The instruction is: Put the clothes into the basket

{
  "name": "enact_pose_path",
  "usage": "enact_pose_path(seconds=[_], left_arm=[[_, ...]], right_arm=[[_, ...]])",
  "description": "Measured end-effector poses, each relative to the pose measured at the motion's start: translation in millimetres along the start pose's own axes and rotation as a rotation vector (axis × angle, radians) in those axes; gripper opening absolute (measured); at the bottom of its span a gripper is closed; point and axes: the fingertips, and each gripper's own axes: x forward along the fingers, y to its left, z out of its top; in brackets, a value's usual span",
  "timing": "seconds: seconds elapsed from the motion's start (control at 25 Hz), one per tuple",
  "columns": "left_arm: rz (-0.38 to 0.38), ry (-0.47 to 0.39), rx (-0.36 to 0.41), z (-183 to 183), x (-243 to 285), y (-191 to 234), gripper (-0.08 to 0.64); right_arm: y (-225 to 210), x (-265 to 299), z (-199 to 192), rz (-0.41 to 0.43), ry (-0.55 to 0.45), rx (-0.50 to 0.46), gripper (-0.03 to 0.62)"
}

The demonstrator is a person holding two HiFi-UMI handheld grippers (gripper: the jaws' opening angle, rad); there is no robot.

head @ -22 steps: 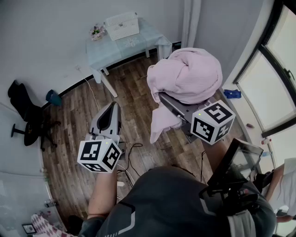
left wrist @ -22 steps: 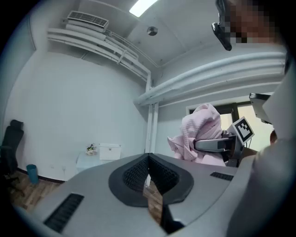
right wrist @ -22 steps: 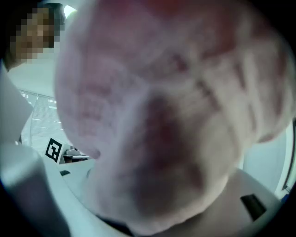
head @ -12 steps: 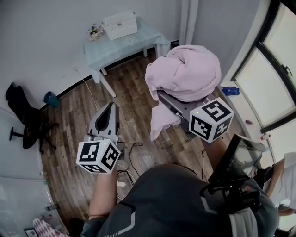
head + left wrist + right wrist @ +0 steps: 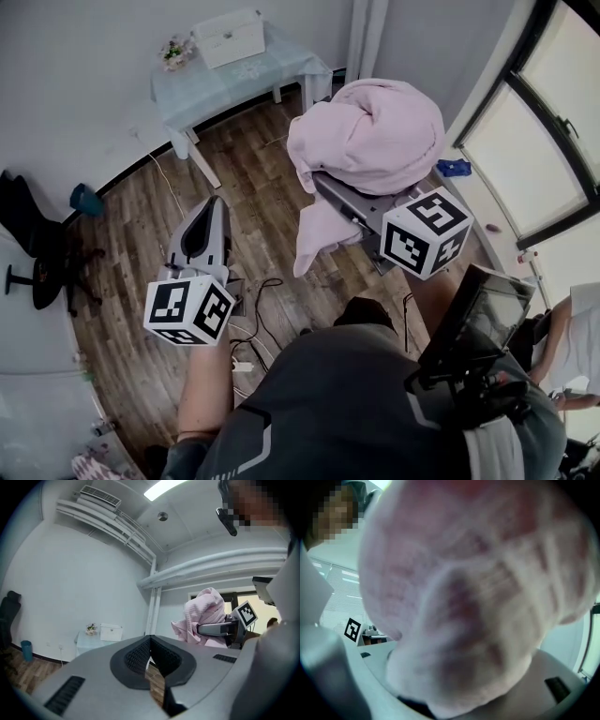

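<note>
A bulky pink garment (image 5: 370, 131) is bunched over the front of my right gripper (image 5: 325, 186), raised high above the wooden floor. One end of it hangs down below the jaws. The jaws are closed on the cloth, and their tips are buried in it. In the right gripper view the pink garment (image 5: 468, 588) fills nearly the whole picture. My left gripper (image 5: 215, 202) is held out lower at the left, jaws shut with nothing between them. In the left gripper view its tips (image 5: 150, 637) meet, and the pink garment (image 5: 206, 616) shows off to the right.
A light blue table (image 5: 281, 70) stands against the far wall with a white box (image 5: 228, 37) and flowers (image 5: 175, 52) on it. A black chair (image 5: 33, 258) is at the left. Cables (image 5: 255, 309) lie on the floor below me. Windows (image 5: 534, 141) line the right side.
The head view has shifted a little, so the table and chair now sit further left in the picture. Both grippers keep their stance, and the pink garment stays in the right one.
</note>
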Motion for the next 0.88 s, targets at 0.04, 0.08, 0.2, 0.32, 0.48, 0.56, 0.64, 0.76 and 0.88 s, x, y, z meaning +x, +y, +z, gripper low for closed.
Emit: enact_pose_path(seconds=[0.04, 0.08, 0.2, 0.32, 0.48, 0.56, 0.64, 0.76, 0.88], left_arm=[[-0.004, -0.002, -0.001, 0, 0, 4, 0.008], [-0.007, -0.004, -0.005, -1, 2, 8, 0.008], [-0.017, -0.015, -0.015, -3, 12, 12, 0.008], [-0.022, -0.023, 0.004, -3, 27, 12, 0.008], [-0.001, -0.012, 0.019, -4, 59, 20, 0.009], [0.017, -0.004, 0.023, -3, 77, 27, 0.008], [0.038, -0.001, 0.028, 0, 98, 35, 0.009], [0.083, 0.005, 0.028, 6, 144, 51, 0.008], [0.129, 0.022, 0.023, 10, 204, 66, 0.009]], right_arm=[[3, 3, -1, -0.003, 0.005, 0.000, 0.331], [3, 7, -3, -0.005, 0.011, -0.001, 0.331], [-2, 15, -6, -0.006, 0.021, -0.006, 0.331], [-15, 25, -3, -0.003, 0.007, -0.007, 0.331], [-46, 46, -1, 0.015, -0.011, 0.014, 0.331], [-63, 60, 1, 0.029, -0.018, 0.023, 0.331], [-82, 75, 4, 0.048, -0.020, 0.032, 0.331], [-124, 105, 13, 0.078, -0.022, 0.040, 0.331], [-182, 143, 26, 0.095, -0.022, 0.041, 0.331]])
